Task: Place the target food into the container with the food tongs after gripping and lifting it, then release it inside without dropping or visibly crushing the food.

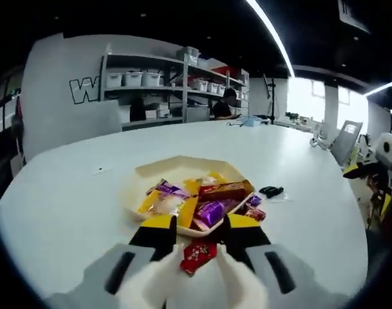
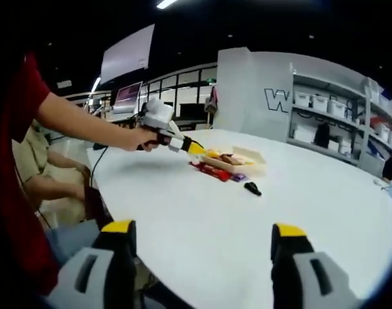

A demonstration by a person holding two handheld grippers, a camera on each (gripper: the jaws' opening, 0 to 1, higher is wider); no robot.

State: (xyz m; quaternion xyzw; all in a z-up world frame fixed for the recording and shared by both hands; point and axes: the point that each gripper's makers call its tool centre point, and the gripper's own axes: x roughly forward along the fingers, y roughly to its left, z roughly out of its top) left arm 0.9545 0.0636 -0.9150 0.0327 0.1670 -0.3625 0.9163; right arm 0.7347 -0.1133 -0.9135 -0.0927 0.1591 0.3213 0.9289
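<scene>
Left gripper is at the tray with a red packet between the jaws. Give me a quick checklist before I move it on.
1. Red packet between the left gripper jaws: ok.
2. Firm grip without crushing: cannot tell; the contact is hidden by the jaws.
3. Tray right ahead of the jaws: ok.
4. Free room in the tray: ok, its far half is bare; the near half holds wrapped snacks.
5. Right gripper out of the way: ok, open, far across the table.
6. Small black object beside the tray, off the path: ok.

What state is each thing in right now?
Left gripper: jaws nearly closed, at the tray's near edge.
Right gripper: jaws wide open, holding nothing.
Tray: on the table, holding wrapped snacks.
Red packet: on the table, outside the tray.
</scene>
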